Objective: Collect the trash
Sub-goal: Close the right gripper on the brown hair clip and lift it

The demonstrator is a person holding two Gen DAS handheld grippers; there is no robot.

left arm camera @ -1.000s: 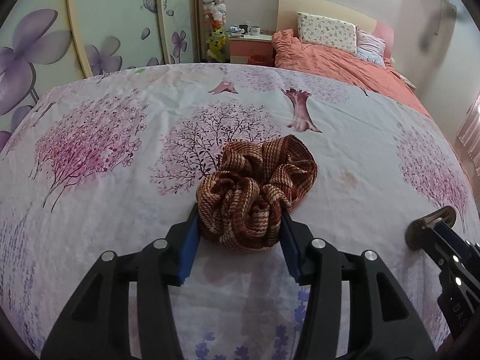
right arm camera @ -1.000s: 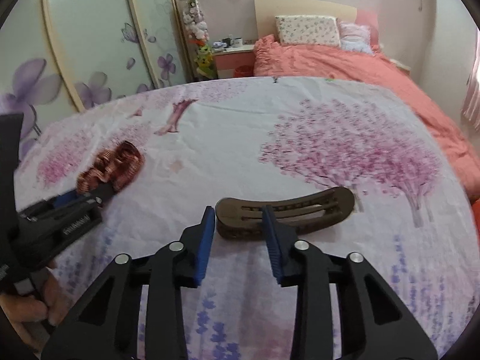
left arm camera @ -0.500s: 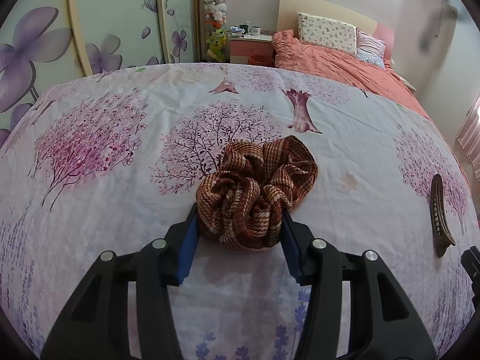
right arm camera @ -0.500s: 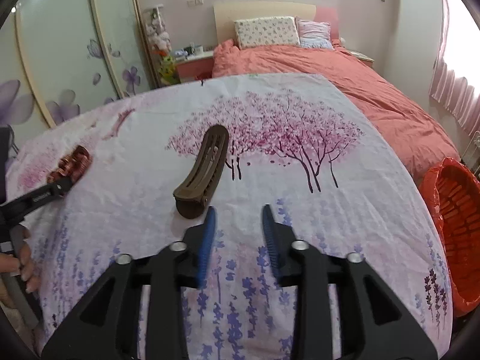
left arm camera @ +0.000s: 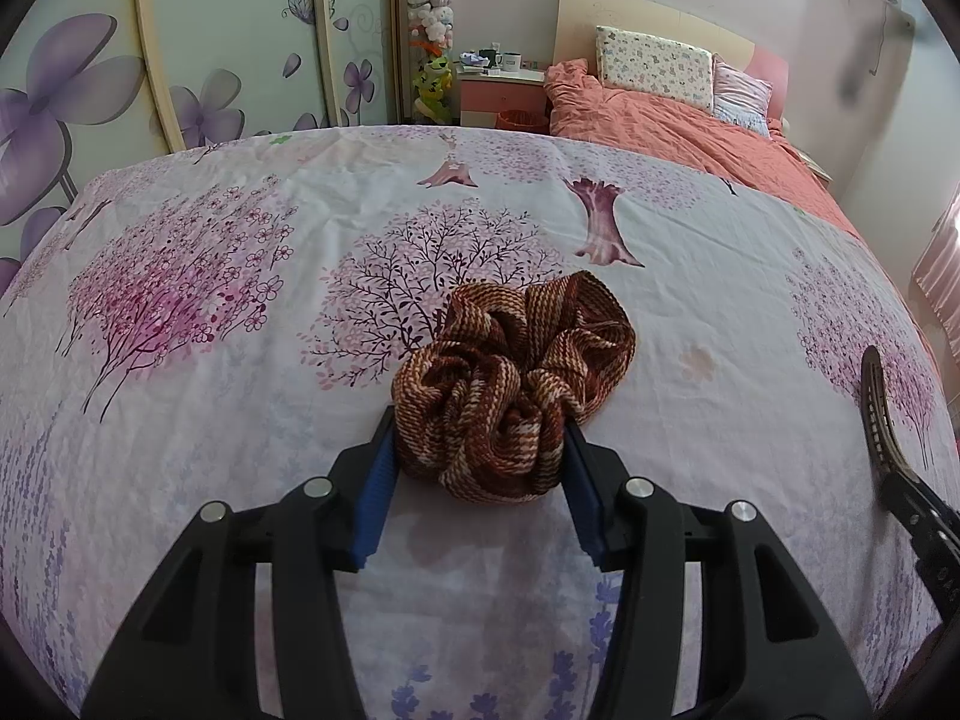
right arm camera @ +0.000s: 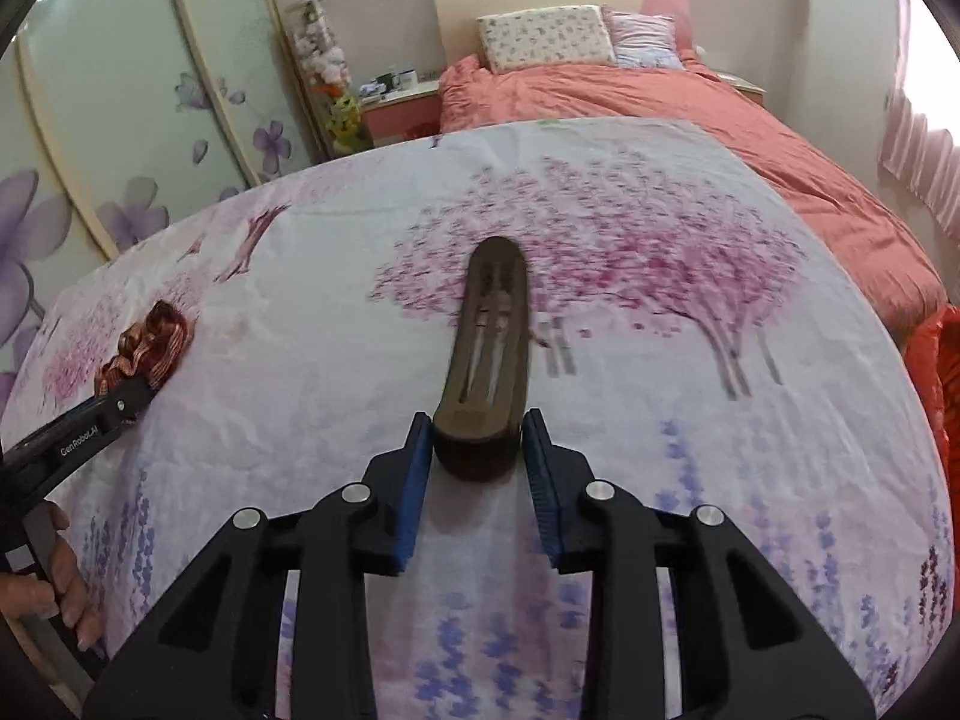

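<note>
My left gripper pinches the near side of the scrunchie on the sheet, mid-table. My right gripper straddles the near end of the hair clip, pads just beside it, not clamped. An orange basket sits past the table's right edge.

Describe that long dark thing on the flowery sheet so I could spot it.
On the blossom-printed sheet, look between the right tongs. The hair clip is brown, slotted and rigid, unlike the ruffled striped scrunchie far to its left.
</note>
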